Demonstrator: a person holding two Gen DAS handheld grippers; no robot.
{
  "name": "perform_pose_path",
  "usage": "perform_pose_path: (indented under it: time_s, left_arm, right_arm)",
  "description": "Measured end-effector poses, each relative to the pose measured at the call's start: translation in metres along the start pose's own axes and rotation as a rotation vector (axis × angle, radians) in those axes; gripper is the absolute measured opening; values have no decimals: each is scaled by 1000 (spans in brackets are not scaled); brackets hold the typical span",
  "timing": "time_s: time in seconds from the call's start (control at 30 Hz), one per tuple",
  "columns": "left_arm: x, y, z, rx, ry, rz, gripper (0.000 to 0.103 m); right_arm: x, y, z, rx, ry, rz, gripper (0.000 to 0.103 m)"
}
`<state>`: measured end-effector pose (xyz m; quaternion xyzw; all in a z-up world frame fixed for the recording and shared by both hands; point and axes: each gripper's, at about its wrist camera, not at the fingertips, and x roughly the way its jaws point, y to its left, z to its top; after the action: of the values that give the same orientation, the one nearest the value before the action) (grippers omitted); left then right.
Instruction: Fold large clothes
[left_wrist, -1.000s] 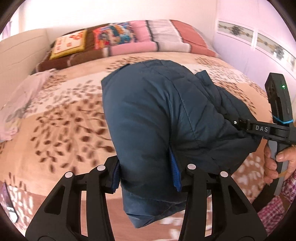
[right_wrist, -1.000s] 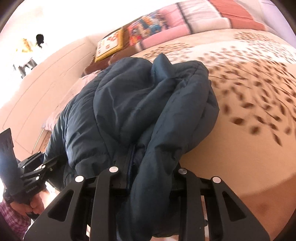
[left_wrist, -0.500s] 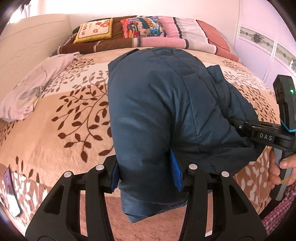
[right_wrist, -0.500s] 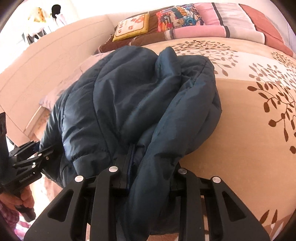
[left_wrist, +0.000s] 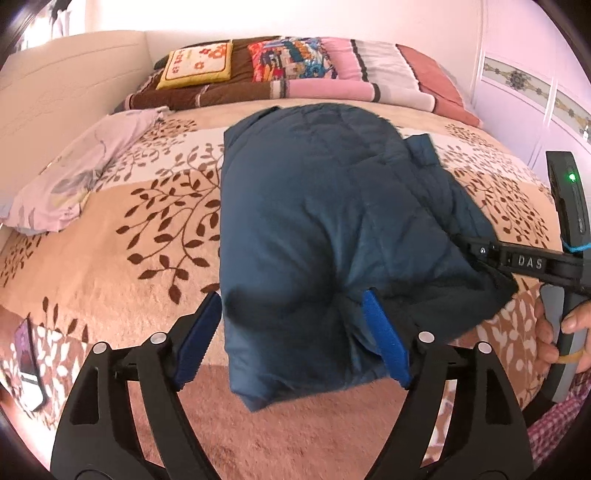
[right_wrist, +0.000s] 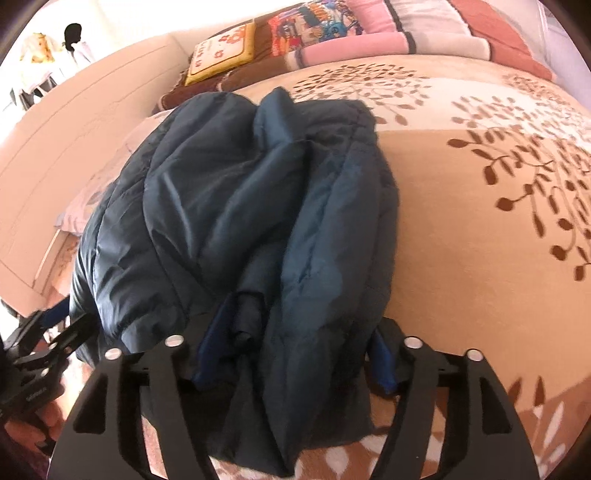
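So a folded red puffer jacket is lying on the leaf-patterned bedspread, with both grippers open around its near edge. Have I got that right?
Nearly. The jacket is dark teal-blue, not red, as the left wrist view shows. The rest holds: it lies folded on the leaf-patterned bedspread, and both the left gripper and the right gripper stand open around its near edge.

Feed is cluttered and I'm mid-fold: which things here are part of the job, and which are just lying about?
Part of the job:
- blue puffer jacket
- left claw, jaws spread
- right claw, jaws spread around the jacket's edge

Lying about:
- lilac pillow
- yellow flower cushion
- patchwork cushion
- phone at the bed's edge
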<state>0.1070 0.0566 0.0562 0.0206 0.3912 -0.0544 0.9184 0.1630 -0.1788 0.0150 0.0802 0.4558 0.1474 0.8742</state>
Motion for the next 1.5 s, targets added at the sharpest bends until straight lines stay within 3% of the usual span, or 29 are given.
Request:
perform_pose_path:
  time_s: [0.13,0.3,0.4,0.53,0.77,0.93,1.2,1.5]
  left_arm:
    - [-15,-2,-6,-20,4,2,79]
    - [-27,1,-21,-80,24,-2,79]
    - [-27,0,-32,-94,63,13,79]
    - [-30,-3,-49,-108,109,28,79]
    - [-31,-5,-70,-138,175,47,79]
    - [-29,-12,-80,-155,207,59,79]
    - [-36,-30,-86,-106,196,92,79]
    - [-40,-39,-96,-103,217,76,79]
  right_arm:
    - [-21,-4,-2,24,-23,-18,71]
    - [-64,5,-10,-19,-131,-49,71]
    - [-59,17,-17,-74,-85,-51,71]
    - [-20,25,-34,-162,48,-166,69]
    - [4,7,-42,-111,95,-187,76]
    - [-13,7,-43,-73,62,-193,76]
    - [-47,21,-53,-91,29,-176,76]
    - [-82,45,-103,-142,59,-148,76]
